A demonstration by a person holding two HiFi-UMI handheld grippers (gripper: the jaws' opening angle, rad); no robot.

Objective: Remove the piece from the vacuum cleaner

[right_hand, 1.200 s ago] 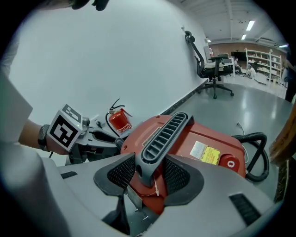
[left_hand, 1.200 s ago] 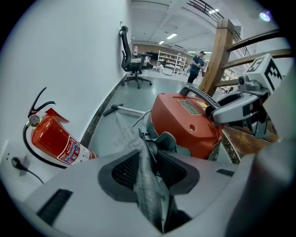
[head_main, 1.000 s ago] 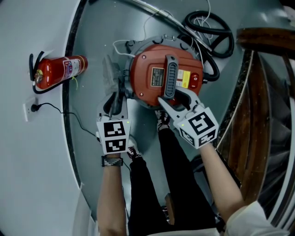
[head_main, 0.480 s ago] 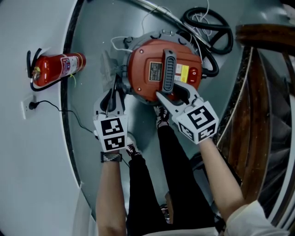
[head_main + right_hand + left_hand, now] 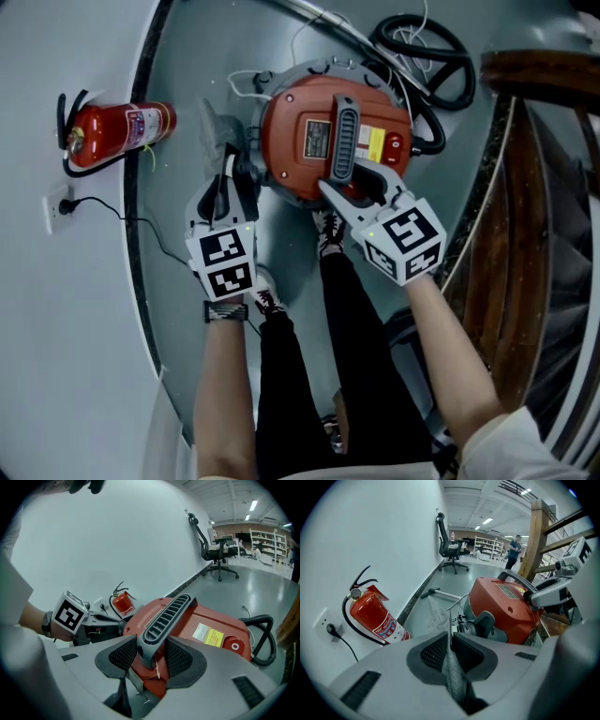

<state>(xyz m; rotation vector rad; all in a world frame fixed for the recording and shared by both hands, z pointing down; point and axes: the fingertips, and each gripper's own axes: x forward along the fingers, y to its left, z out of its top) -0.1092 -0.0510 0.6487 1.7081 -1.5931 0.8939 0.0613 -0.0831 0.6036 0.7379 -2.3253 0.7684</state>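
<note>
A red vacuum cleaner [image 5: 291, 117] with a grey top handle [image 5: 344, 141] stands on the floor. My right gripper [image 5: 354, 190] is shut on the near end of that handle [image 5: 164, 618], a pad on each side. At the vacuum's left side, by its grey inlet port [image 5: 483, 625], hangs a thin translucent mesh piece [image 5: 437, 616], seen faintly in the head view as the mesh piece [image 5: 217, 127]. My left gripper [image 5: 450, 644] has just been closing and is now shut on the piece's lower strip; in the head view the left gripper [image 5: 232, 176] sits beside the vacuum's left flank.
A red fire extinguisher [image 5: 117, 134] lies by the wall at the left, with a wall socket and cord [image 5: 61, 216] below it. A black hose [image 5: 427, 47] coils behind the vacuum. A wooden stair frame [image 5: 534, 187] stands at the right. The person's legs [image 5: 328, 309] are just below the vacuum.
The left gripper's jaws have closed together onto the thin mesh piece and the gripper has tilted a little. The right gripper has stayed on the handle.
</note>
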